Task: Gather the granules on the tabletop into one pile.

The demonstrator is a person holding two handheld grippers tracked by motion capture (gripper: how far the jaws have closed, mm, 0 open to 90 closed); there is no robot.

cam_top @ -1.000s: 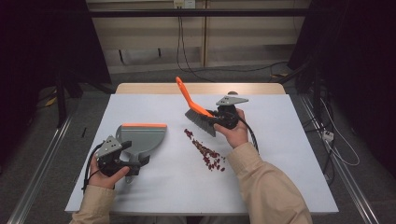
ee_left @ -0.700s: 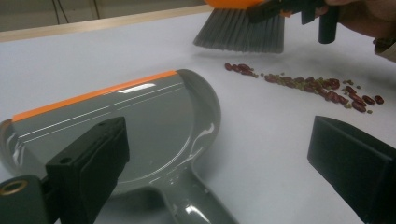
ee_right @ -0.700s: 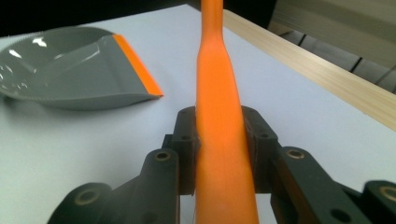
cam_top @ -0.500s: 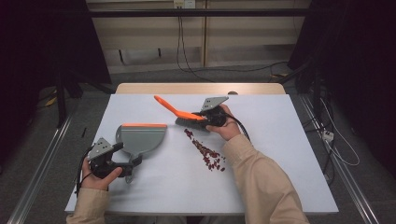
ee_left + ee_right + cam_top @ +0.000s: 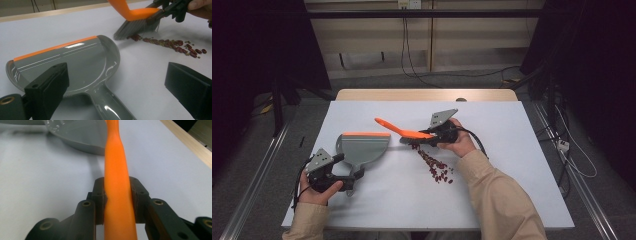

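On the white table, near its middle, the right gripper pinches the orange brush by its stiff, light plastic handle, the bristles touching the near end of a line of red beans. The handle looks smooth, so a hold close to the head probably keeps it from twisting. The beans are small, hard and apt to roll or scatter. The grey dustpan lies just beside the brush; the left gripper has its jaws spread around the pan's handle, apparently not pressing. Nothing blocks the sweep.
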